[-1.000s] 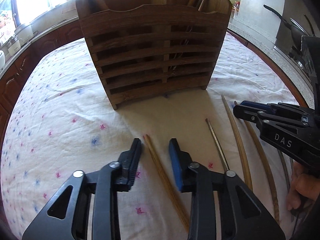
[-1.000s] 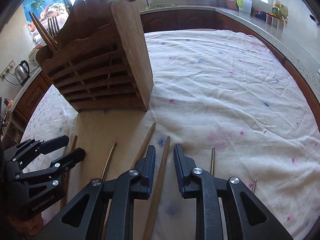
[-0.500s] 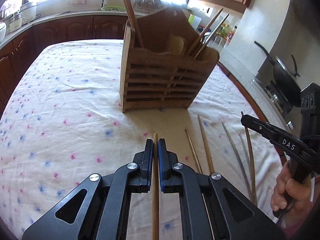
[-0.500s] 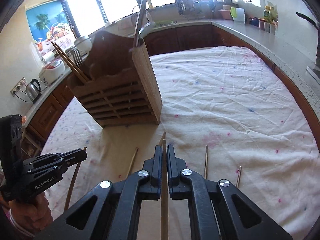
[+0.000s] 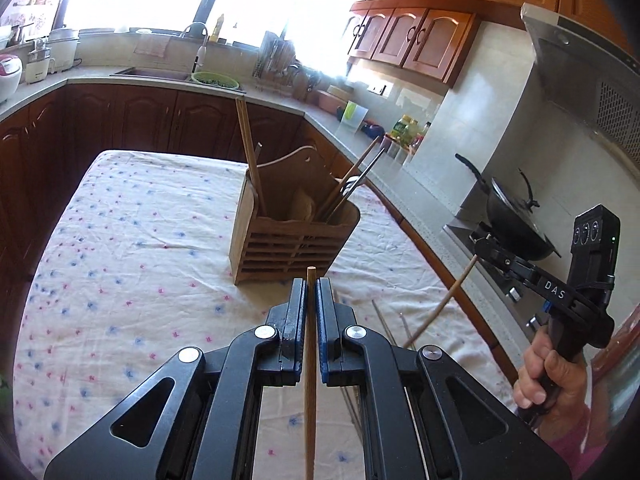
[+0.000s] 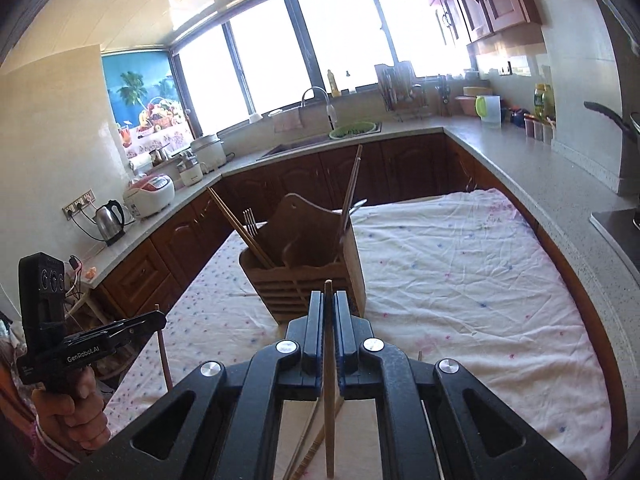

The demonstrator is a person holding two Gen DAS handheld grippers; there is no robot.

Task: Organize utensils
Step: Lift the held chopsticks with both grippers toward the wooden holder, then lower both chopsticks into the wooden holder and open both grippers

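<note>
Two hand-held black grippers hang above a table draped in a white cloth (image 5: 120, 240) sprinkled with pink and blue flowers, each with its jaws clamped narrow on a single chopstick. The left gripper (image 5: 311, 292) pinches a slim light-brown wooden chopstick (image 5: 310, 360) that runs lengthwise between its blue-lined pads, the tip poking just past the fingertips. The right gripper (image 6: 330, 304) grips a second pale wooden chopstick (image 6: 329, 380) the same way; in the left wrist view that stick slants down from the right gripper's tip towards the cloth. Ahead of both tools, on the cloth, stands a slatted brown wooden utensil holder (image 5: 288, 236) with an arched back, already holding chopsticks, a fork and other utensils that lean out of its compartments. More loose chopsticks (image 5: 384, 320) lie on the cloth between the holder and the grippers. A hand (image 5: 548, 376) grasps the right gripper's handle. Dark wood cabinets, a sink (image 6: 320, 140) and a black wok (image 5: 516, 220) ring the room.
</note>
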